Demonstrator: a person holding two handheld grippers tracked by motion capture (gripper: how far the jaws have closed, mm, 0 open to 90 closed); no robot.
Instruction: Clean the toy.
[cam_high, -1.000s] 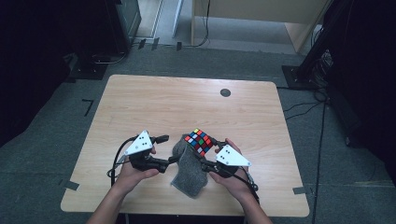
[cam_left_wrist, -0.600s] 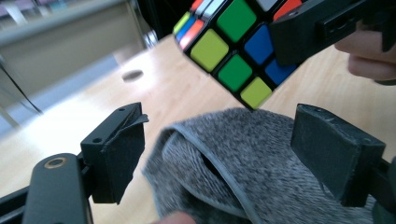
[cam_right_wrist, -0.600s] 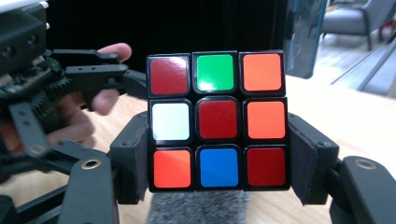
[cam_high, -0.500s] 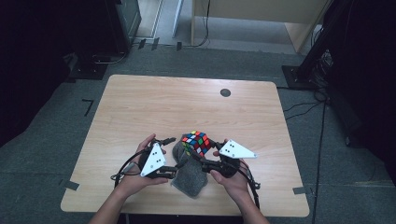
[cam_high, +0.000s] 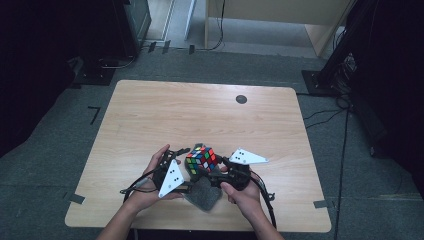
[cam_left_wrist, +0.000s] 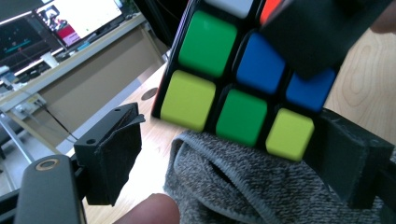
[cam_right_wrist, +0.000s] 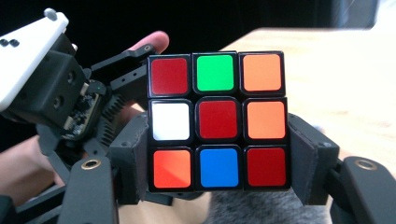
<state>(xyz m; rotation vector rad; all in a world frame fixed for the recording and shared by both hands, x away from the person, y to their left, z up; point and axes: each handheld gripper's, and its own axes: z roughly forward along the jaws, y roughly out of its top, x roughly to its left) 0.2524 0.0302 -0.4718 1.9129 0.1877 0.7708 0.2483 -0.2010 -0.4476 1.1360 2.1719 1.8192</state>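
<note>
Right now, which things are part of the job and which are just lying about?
In the job:
cube, clamped in the right gripper
grey cloth under it
left gripper, jaws just opened, beside the cube

Lying about:
black disc on the table

Puzzle cube (cam_right_wrist: 217, 121): black frame; the face in the right gripper view reads red, green, orange; white, red, orange; orange-red, blue, red. Another face, in the left gripper view, carries green, blue and yellow-green squares. Cloth (cam_left_wrist: 224, 186): flecked grey knit. Table (cam_high: 165, 110): pale wood grain, one small dark round spot. Floor (cam_high: 60, 125): dark grey carpet.
</note>
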